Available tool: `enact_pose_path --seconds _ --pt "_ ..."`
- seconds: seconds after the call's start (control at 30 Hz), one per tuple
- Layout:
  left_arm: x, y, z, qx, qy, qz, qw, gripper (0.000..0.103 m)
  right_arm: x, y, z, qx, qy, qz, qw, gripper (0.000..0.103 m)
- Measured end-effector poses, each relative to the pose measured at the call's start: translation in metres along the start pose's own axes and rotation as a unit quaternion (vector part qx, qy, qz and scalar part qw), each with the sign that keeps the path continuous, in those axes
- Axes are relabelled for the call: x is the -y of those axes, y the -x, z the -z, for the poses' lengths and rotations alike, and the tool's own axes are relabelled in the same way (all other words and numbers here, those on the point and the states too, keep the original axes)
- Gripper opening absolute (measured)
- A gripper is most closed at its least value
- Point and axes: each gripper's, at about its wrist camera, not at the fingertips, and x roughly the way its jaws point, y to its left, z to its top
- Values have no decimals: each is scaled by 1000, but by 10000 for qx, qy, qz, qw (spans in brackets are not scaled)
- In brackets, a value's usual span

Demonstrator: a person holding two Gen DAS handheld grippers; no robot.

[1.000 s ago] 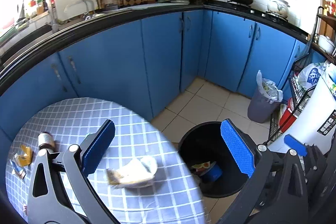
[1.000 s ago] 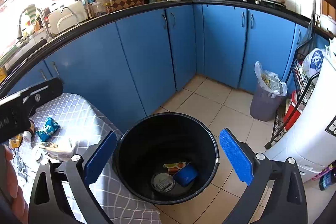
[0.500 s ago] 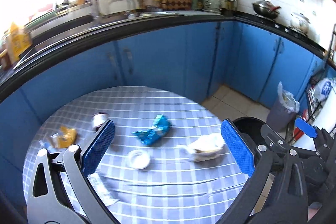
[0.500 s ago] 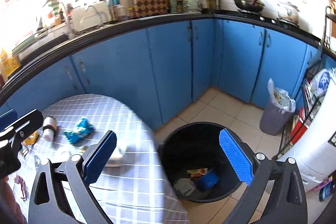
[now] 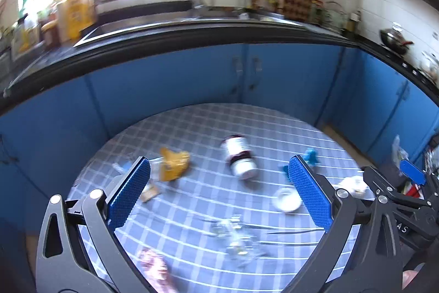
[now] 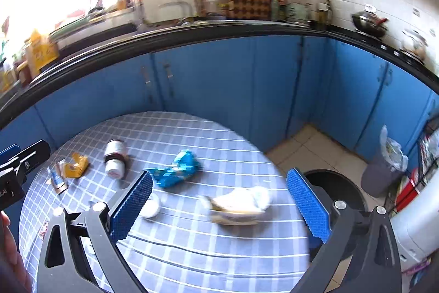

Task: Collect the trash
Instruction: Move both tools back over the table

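A: Why are both grippers hanging over the round table with the blue checked cloth (image 6: pixel 192 251)?

B: Probably picking targets. The left gripper (image 5: pixel 219 199) and the right gripper (image 6: pixel 219 206) have jaws spread wide, empty.

A: And the trash?

B: On the cloth: a white bottle with a dark label (image 5: pixel 240 157), a crumpled blue wrapper (image 6: pixel 175 169), a crumpled white paper wad (image 6: pixel 238 203). The round black bin (image 6: pixel 345 191) stands beside the table.

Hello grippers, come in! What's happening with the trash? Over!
Both grippers open, empty: left gripper, right gripper. Blue wrapper, bottle, crumpled paper on table. Bin beside it. Nothing blocking.
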Motion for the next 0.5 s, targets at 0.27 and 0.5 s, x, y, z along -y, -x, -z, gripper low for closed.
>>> enact_pose_path --seconds 0.27,0.5 --pt "-81 -30 10 -291 464 -647 9964 99 -81 -39 -2 -305 712 -453 9960 96" --pt "-134 -76 20 -973 689 -856 9892 99 -138 -79 -1 -563 1248 -615 9887 96"
